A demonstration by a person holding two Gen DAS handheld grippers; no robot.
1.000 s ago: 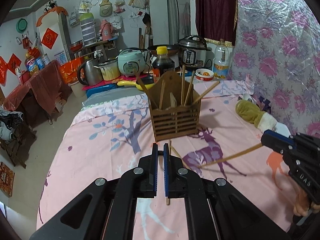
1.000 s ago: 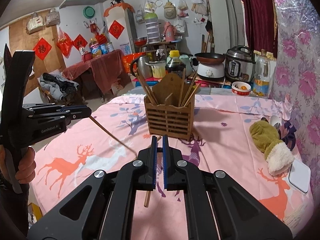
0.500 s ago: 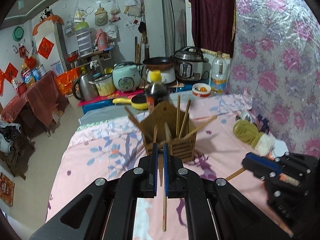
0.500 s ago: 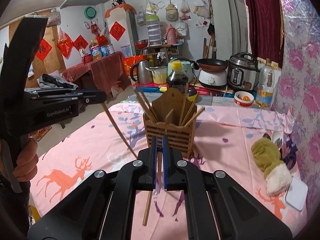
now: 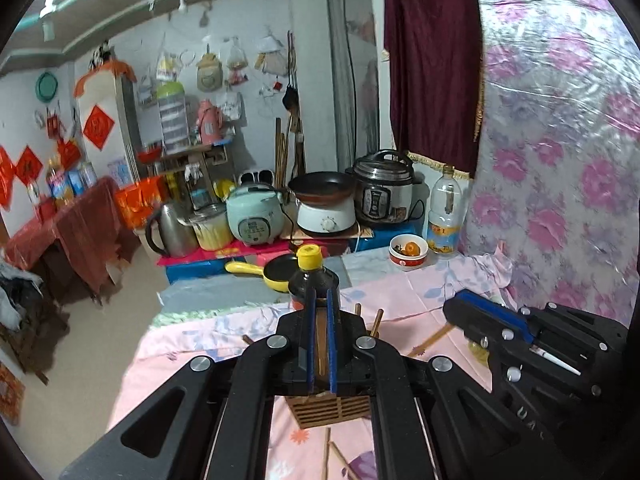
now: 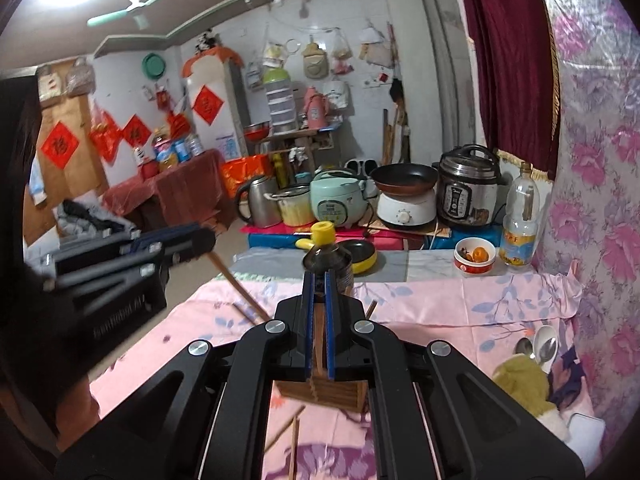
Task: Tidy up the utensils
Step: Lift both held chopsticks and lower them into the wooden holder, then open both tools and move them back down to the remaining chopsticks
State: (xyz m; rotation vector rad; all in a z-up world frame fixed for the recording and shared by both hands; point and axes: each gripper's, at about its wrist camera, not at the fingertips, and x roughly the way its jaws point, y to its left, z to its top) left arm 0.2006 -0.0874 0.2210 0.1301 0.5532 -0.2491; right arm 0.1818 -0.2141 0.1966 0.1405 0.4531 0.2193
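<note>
left gripper [image 5: 319, 340]: black two-finger tool with blue pads, clenched on a thin wooden chopstick [image 5: 321, 344] that runs between the pads. Seen from the right wrist view, this gripper [image 6: 200, 240] sits at left, blurred, with its chopstick [image 6: 236, 284] slanting down toward the holder.
right gripper [image 6: 319, 328]: same build, clamped on a second wooden chopstick [image 6: 318, 340]. In the left wrist view it [image 5: 460, 304] is at right, chopstick [image 5: 434, 336] sticking out toward the holder.
holder: brown slatted wooden utensil box [image 5: 328, 410], right below both grippers, mostly hidden by the fingers; slatted front also shows in the right view [image 6: 324, 392]. Chopstick tips [image 5: 378, 316] stand up out of it.
loose chopsticks: two more wooden ones [image 6: 294, 440] lying on the cloth in front of the holder, near the camera.
table: pink deer-print tablecloth [image 5: 420, 292] over it.
behind holder: dark sauce bottle with yellow cap [image 5: 310, 268], just beyond it a small yellow pan [image 5: 276, 272].
right edge: olive plush mitt [image 6: 520, 380] with metal spoons [image 6: 540, 344] beside it.
</note>
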